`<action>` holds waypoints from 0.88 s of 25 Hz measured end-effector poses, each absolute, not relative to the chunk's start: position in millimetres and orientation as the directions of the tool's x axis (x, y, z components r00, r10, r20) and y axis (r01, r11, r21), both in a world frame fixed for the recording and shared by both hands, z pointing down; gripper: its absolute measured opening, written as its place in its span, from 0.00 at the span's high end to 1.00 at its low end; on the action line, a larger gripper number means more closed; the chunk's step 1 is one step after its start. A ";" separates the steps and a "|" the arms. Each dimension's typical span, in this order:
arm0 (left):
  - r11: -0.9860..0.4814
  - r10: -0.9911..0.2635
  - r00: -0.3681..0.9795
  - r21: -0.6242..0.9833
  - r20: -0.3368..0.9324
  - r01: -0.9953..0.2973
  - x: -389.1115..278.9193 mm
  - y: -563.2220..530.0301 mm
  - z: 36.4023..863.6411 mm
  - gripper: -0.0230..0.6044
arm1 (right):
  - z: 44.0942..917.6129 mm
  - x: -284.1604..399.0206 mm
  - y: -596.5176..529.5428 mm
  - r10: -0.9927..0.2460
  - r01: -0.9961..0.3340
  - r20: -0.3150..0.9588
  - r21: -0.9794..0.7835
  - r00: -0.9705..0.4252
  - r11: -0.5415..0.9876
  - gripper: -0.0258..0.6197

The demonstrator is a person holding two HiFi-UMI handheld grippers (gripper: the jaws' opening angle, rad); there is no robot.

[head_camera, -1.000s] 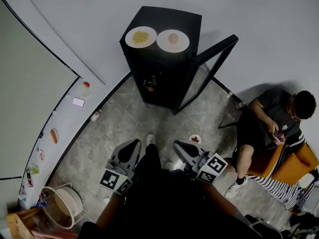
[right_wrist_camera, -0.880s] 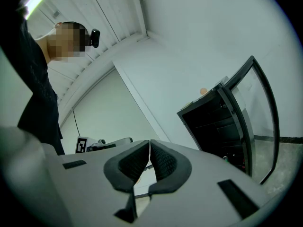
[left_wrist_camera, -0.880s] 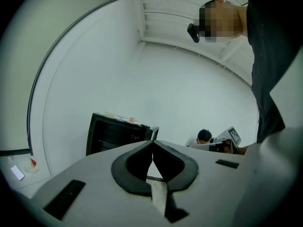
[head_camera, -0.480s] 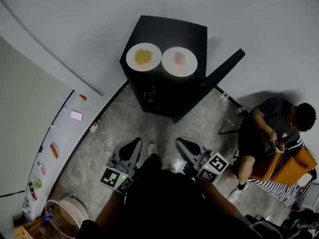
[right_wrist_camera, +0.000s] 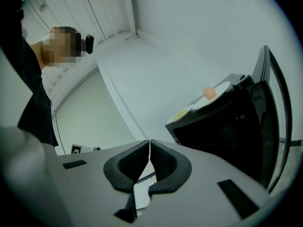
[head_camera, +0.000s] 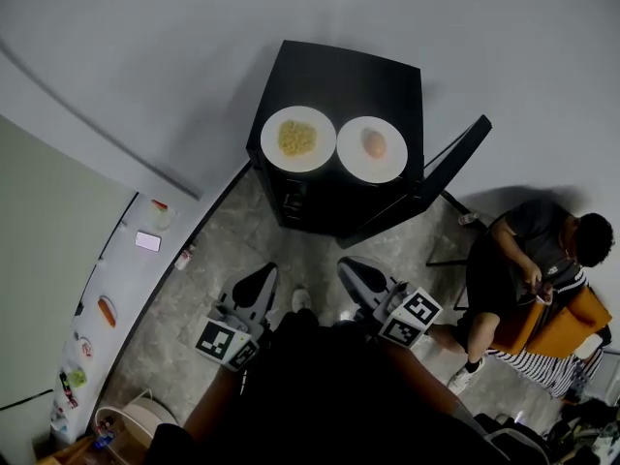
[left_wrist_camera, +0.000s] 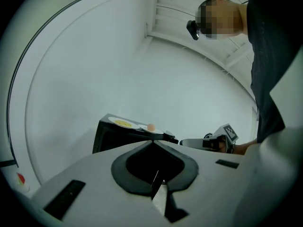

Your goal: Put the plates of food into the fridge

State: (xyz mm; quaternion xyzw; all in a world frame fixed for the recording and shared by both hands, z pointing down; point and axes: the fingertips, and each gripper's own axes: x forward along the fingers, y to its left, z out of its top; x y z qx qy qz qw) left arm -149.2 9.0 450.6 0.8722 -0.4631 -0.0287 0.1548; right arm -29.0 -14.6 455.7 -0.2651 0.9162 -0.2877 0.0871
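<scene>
A small black fridge (head_camera: 341, 177) stands against the wall with its door (head_camera: 453, 170) swung open to the right. Two white plates sit on its top: one with yellow food (head_camera: 297, 139), one with a pinkish-orange lump (head_camera: 372, 148). My left gripper (head_camera: 263, 277) and right gripper (head_camera: 351, 267) are held side by side over the stone floor, well short of the fridge, both shut and empty. In the left gripper view both plates (left_wrist_camera: 124, 123) (left_wrist_camera: 150, 127) show beyond the shut left gripper (left_wrist_camera: 152, 142). In the right gripper view the plates (right_wrist_camera: 215, 92) (right_wrist_camera: 182, 113) lie above the right gripper (right_wrist_camera: 149, 143).
A person (head_camera: 528, 250) sits on an orange chair at the right, close to the open door. A white counter (head_camera: 116, 289) with a phone (head_camera: 148, 241) and small food items runs along the left. A round basket (head_camera: 131, 419) stands at the bottom left.
The fridge and its plates have grown larger and slid lower in the head view as I walk toward them. Both grippers travel along, still shut.
</scene>
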 end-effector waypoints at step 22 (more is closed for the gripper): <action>-0.541 -0.800 0.588 0.281 0.121 -0.793 -130.7 -31.6 450.9 0.92 | 460.9 10.5 -141.0 -0.760 -0.331 -0.082 -0.866 -0.645 0.374 0.91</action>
